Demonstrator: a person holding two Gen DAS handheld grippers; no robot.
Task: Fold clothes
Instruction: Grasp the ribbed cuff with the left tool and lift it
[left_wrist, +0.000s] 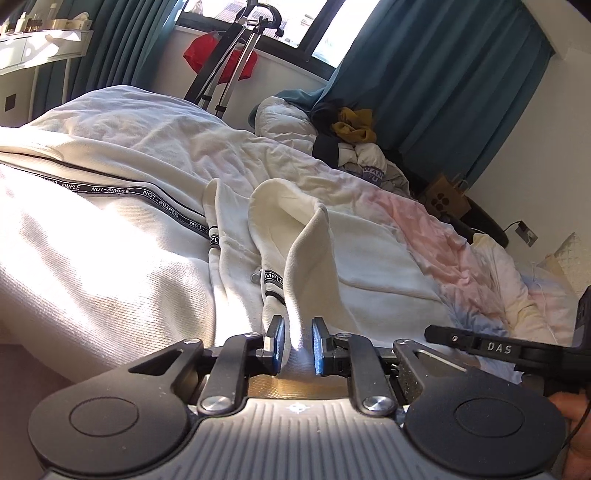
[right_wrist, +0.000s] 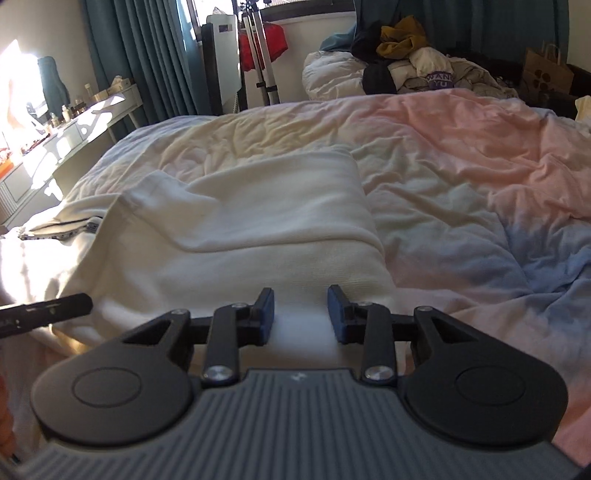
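While the left gripper (left_wrist: 294, 345) pinches a fold of the white top (left_wrist: 122, 258) between its two blue pads, nearly closed on the cloth, the fold can slip out, because only a thin bit sits between the pads and the rest of the top is big and heavy. The top lies spread on the bed (right_wrist: 461, 177), stretching away ahead of both grippers. Its black printed strap (left_wrist: 162, 201) and the little loop just past the left fingers can catch or twist when the cloth is pulled. The right gripper (right_wrist: 301, 314) is open, its pads well apart, with white cloth showing in the gap; whether the pads touch it is hard to tell. If it closes on too little, that side may sag and the fold goes crooked. Bright sun washes out the near cloth, so its edges are hard to see, and the near hem hides under the grippers.
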